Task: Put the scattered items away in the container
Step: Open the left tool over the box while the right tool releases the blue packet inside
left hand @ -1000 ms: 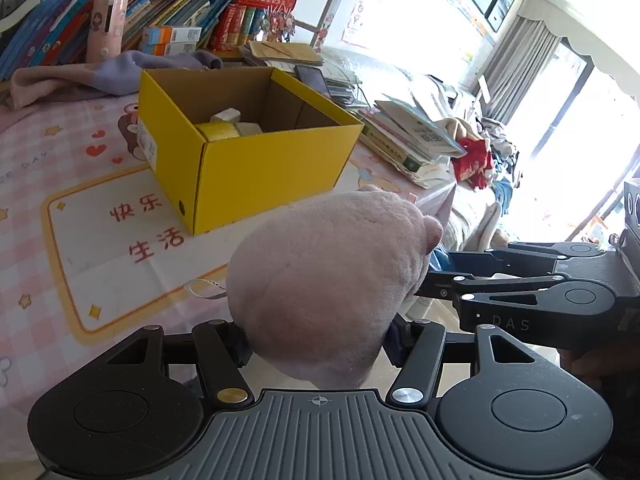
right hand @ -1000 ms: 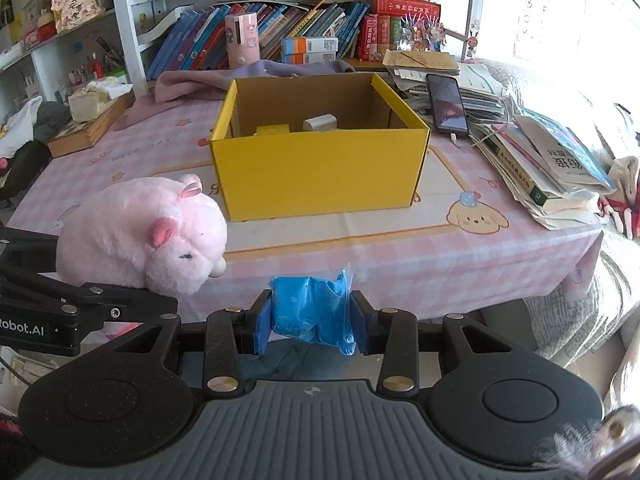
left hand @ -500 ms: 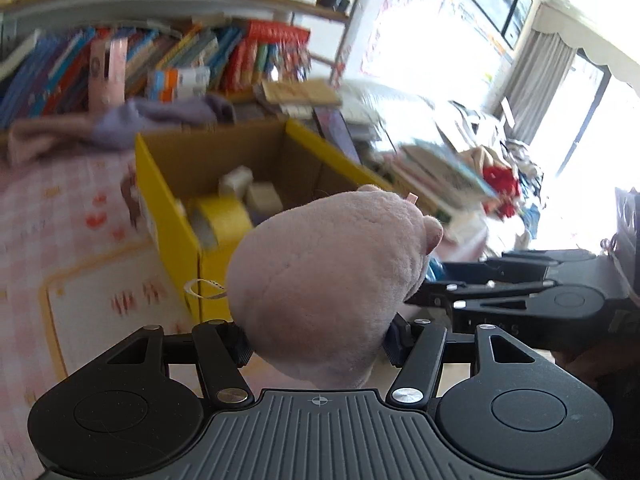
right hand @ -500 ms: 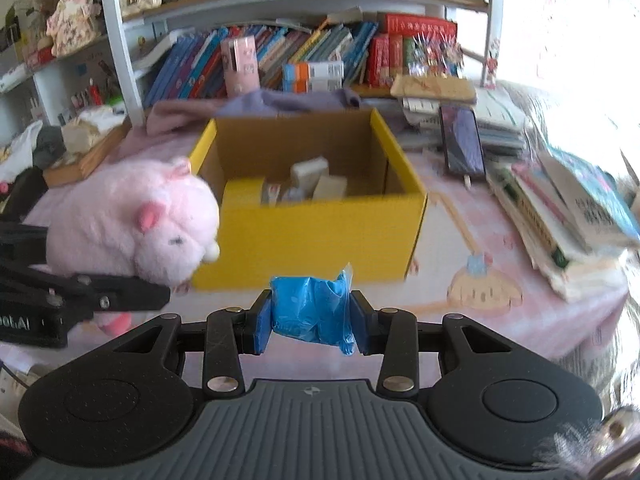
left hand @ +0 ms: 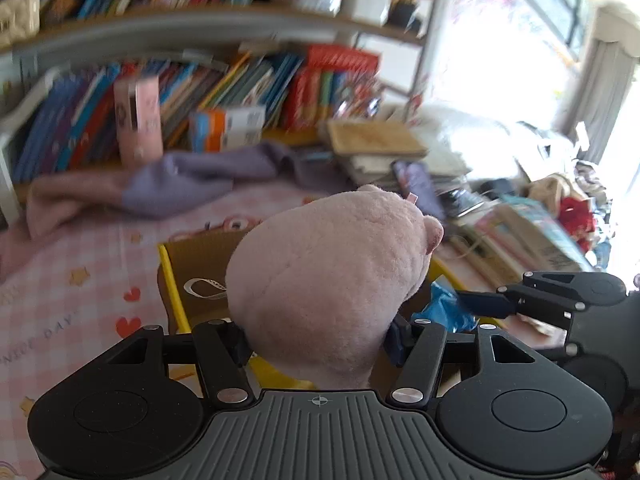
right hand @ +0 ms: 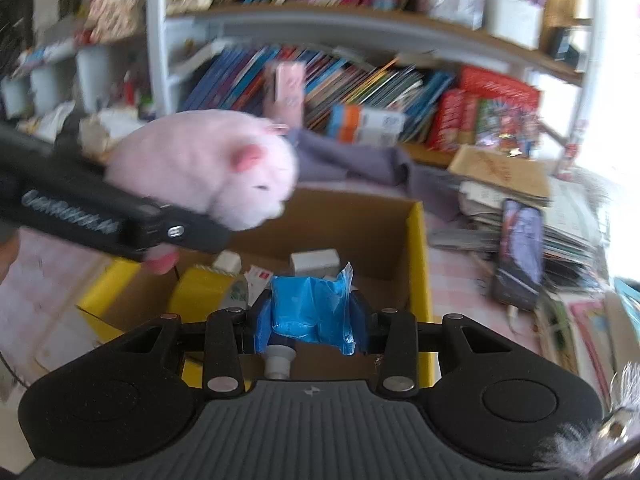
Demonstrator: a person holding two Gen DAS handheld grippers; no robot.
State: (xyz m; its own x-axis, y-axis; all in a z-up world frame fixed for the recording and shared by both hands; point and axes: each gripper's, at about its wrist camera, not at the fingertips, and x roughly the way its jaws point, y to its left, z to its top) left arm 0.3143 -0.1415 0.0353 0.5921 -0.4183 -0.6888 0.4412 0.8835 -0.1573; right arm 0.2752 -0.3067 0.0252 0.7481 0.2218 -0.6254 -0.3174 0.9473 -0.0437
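A pink plush toy is clamped between the jaws of the left gripper and held over the open yellow box. A crumpled blue plastic bag is pinched in the right gripper, also above the box. A yellow tape roll and small white cartons lie inside. White lettering on the left gripper's arm is blurred beyond reading. "DAY" is printed on the pink checked tablecloth.

Pink-checked table under yellow box, purple cloth, stacked books.
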